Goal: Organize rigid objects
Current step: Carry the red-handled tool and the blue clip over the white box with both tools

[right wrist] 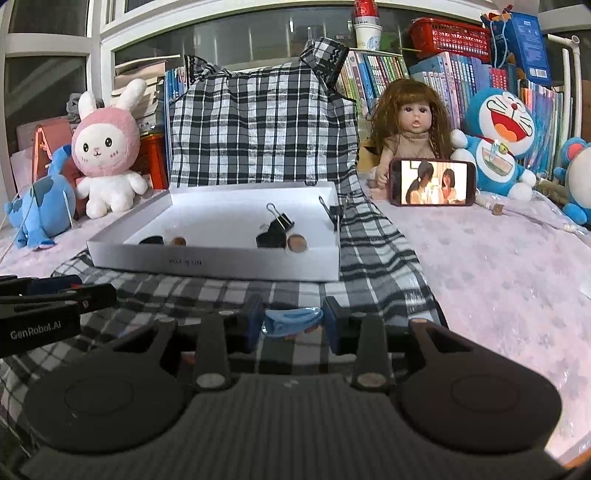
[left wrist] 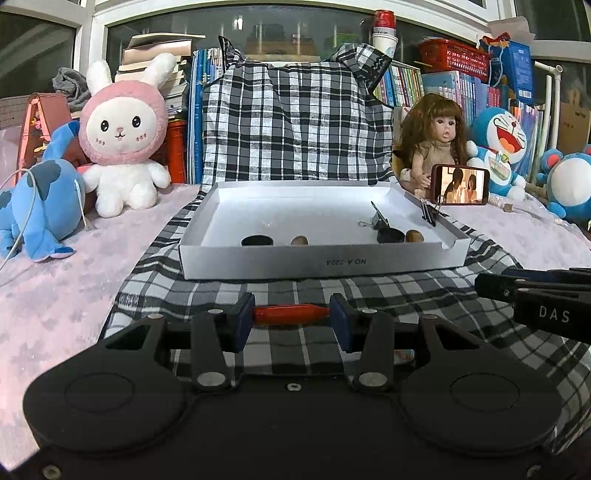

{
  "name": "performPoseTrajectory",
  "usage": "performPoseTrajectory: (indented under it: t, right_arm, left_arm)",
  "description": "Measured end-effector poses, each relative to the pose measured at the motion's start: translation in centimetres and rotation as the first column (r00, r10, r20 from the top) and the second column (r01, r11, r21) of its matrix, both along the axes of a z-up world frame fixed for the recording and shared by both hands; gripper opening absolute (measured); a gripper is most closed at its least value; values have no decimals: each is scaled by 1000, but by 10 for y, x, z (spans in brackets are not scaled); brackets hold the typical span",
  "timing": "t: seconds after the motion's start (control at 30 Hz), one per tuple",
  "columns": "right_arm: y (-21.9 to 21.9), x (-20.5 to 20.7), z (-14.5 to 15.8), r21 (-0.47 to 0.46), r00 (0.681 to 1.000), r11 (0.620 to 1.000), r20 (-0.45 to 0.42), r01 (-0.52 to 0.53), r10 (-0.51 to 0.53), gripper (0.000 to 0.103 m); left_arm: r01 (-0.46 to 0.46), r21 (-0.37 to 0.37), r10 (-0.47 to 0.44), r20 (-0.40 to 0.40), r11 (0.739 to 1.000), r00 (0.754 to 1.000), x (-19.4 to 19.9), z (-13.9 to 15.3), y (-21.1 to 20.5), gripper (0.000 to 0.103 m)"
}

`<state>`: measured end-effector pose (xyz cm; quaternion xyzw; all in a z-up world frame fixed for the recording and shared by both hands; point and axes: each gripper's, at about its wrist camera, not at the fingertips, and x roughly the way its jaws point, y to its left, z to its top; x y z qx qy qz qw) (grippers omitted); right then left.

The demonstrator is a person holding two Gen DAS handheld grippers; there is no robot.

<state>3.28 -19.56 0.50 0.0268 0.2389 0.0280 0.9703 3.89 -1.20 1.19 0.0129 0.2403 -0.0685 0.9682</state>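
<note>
Carrying step: left gripper point(left wrist: 291, 314) pinches a red plastic peg point(left wrist: 291, 313), right gripper point(right wrist: 291, 320) a blue plastic clip point(right wrist: 291, 319); next, release both inside the shallow white cardboard tray point(left wrist: 321, 262) at frame centre.

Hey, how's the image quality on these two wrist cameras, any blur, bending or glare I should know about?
Left wrist view: fisheye bends the window frame along the top, corners go dark, and the white box is sharp enough that its printed label shows. Right wrist view: same bending, the box lettering is smeared, and the phone screen glows bright but unclipped. The windows are dark in both, so the light is indoor.
</note>
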Motion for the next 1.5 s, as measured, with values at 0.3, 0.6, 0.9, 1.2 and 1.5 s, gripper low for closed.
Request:
performPoseTrajectory:
  t: [0.3, 0.6, 0.9, 1.2, 1.5]
  right_arm:
    - [0, 23, 7, 45, 1000, 999, -12, 0, 0, 40]
    - [0, 53, 15, 98, 999, 995, -43, -1, 5, 40]
    - [-2, 85, 22, 130, 996, 992, -83, -4, 15, 40]
    - [-6, 120, 32, 152, 992, 988, -124, -5, 24, 40]
    - [-11, 167, 42, 183, 978, 983, -203, -11, 49, 41]
  left_arm:
    - [-2, -28, 1, -23, 1000, 1000, 24, 9, 6, 42]
    - [-14, -72, 11, -41, 997, 999, 52, 20, 12, 42]
    - [-12, -106, 3, -81, 994, 997, 83, 27, 17, 42]
    - [18, -124, -26, -69, 992, 997, 115, 41, 16, 42]
    - [49, -181, -70, -109, 982, 992, 162, 49, 20, 42]
